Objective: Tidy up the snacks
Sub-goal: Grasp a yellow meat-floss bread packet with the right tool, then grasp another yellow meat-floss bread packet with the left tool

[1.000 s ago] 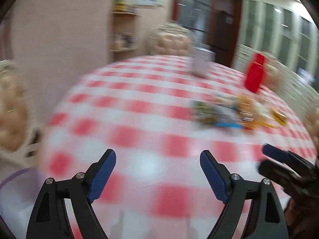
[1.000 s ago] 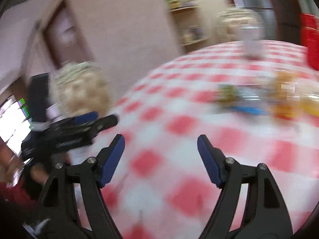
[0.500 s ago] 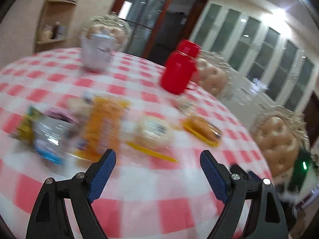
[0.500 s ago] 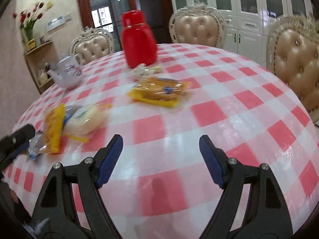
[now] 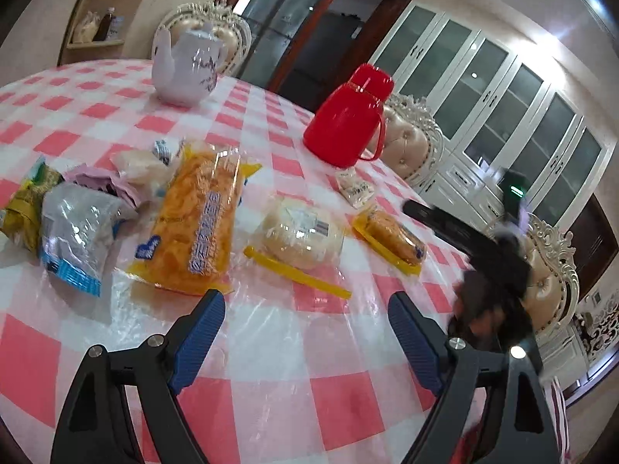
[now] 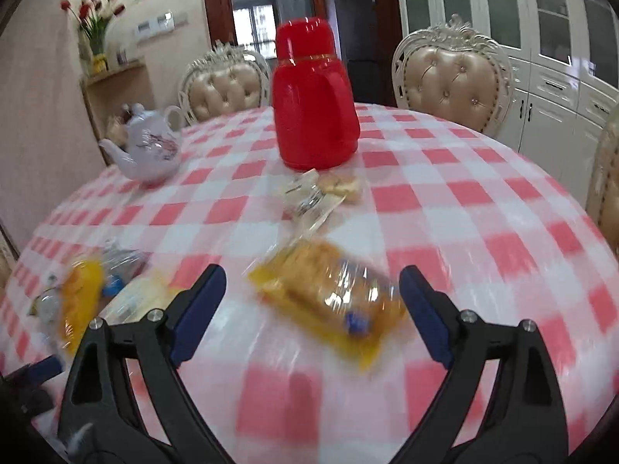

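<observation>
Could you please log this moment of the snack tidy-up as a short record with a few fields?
surface: round table, pink checked cloth
snacks: orange bag, round bun, cake pack, silver pouch, all lying flat
other items: red flask, teapot
left gripper: open, empty
right gripper: jaws just opening, over the cake pack, not gripping
progress: nothing picked up yet

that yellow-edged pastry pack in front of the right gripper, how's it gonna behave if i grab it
The pastry pack is loose, glossy film, so it likely crinkles and may slip between the pads. It looks light and lies flat, so it should not roll. The pastry inside probably crushes under a firm squeeze.
</observation>
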Demonstrator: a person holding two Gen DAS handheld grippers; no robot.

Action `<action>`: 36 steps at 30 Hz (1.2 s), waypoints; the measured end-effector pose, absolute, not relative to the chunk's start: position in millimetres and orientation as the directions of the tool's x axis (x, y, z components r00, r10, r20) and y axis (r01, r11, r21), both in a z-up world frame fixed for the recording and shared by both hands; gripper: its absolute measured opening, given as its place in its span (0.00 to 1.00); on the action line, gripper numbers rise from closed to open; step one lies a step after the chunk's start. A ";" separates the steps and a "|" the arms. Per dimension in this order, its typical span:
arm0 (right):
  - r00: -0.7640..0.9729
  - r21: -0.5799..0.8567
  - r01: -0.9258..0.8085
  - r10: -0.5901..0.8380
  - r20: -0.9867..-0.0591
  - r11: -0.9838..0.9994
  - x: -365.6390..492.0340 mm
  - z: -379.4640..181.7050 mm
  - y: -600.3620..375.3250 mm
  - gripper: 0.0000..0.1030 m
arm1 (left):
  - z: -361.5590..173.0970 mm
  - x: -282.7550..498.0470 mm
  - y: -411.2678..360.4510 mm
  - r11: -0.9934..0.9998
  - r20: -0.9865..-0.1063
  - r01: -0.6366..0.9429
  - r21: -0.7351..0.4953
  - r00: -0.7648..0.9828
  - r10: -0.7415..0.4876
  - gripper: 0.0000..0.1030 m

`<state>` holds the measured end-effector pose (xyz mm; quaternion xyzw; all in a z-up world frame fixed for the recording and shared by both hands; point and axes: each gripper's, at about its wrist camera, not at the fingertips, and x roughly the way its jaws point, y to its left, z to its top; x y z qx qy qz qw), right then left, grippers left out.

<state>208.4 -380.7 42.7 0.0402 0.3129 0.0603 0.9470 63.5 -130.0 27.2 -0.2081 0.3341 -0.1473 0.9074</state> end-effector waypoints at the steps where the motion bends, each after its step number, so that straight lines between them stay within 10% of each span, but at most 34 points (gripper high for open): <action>1: 0.789 0.127 -0.082 0.142 -0.598 0.989 220.4 41.3 -382.7 0.90 | 29.2 62.5 -130.3 0.872 -0.538 0.132 -0.472 0.740 -0.403 0.85; 10: 0.589 0.096 -0.164 0.176 -0.789 0.982 263.0 -0.1 -371.6 0.90 | 28.7 63.1 -129.5 0.878 -0.545 0.125 -0.461 0.741 -0.392 0.85; 13: 0.568 -0.022 -0.218 0.109 -0.816 0.976 237.0 -6.0 -357.8 0.75 | 28.4 65.4 -127.6 0.886 -0.551 0.110 -0.451 0.747 -0.374 0.85; 18: 0.606 -0.024 -0.168 0.084 -0.791 0.985 191.5 -1.3 -354.3 0.53 | 24.5 71.6 -114.3 0.886 -0.568 0.050 -0.460 0.751 -0.338 0.85; 29: 0.692 0.260 0.038 0.163 -0.703 0.965 70.0 17.2 -341.4 0.52 | 47.1 85.7 -78.0 0.932 -0.516 0.055 -0.358 0.820 -0.246 0.86; 36: 0.749 0.316 -0.038 0.237 -0.619 0.948 49.5 38.1 -313.8 0.52 | 26.9 132.4 -79.5 0.967 -0.656 0.037 -0.252 0.728 -0.199 0.89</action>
